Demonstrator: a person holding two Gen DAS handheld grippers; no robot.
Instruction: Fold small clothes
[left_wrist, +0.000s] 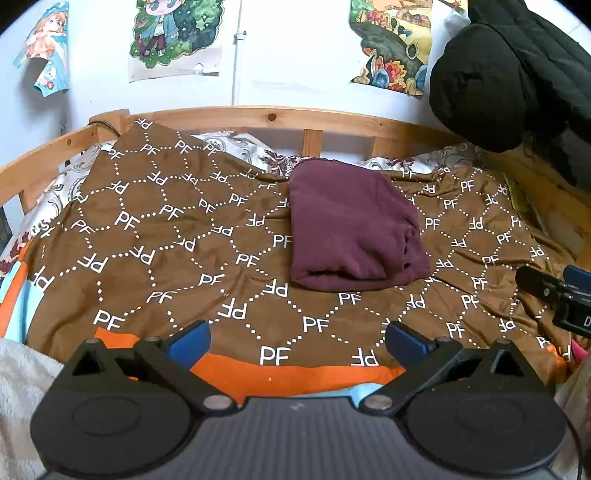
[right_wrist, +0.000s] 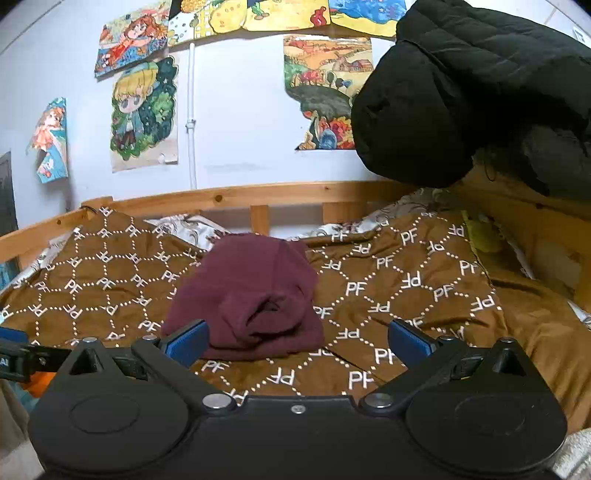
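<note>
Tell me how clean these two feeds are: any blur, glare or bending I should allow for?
Left wrist view: sharp, evenly lit, no glare; fisheye bows the wooden bed rail and blackens the corners. Right wrist view: equally sharp on the folded maroon garment; the black jacket is dark, with little detail; rail bowed too.

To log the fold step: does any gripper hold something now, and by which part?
Nothing is held. The left gripper and right gripper are both open, and the folded maroon garment lies free on the brown blanket.
</note>
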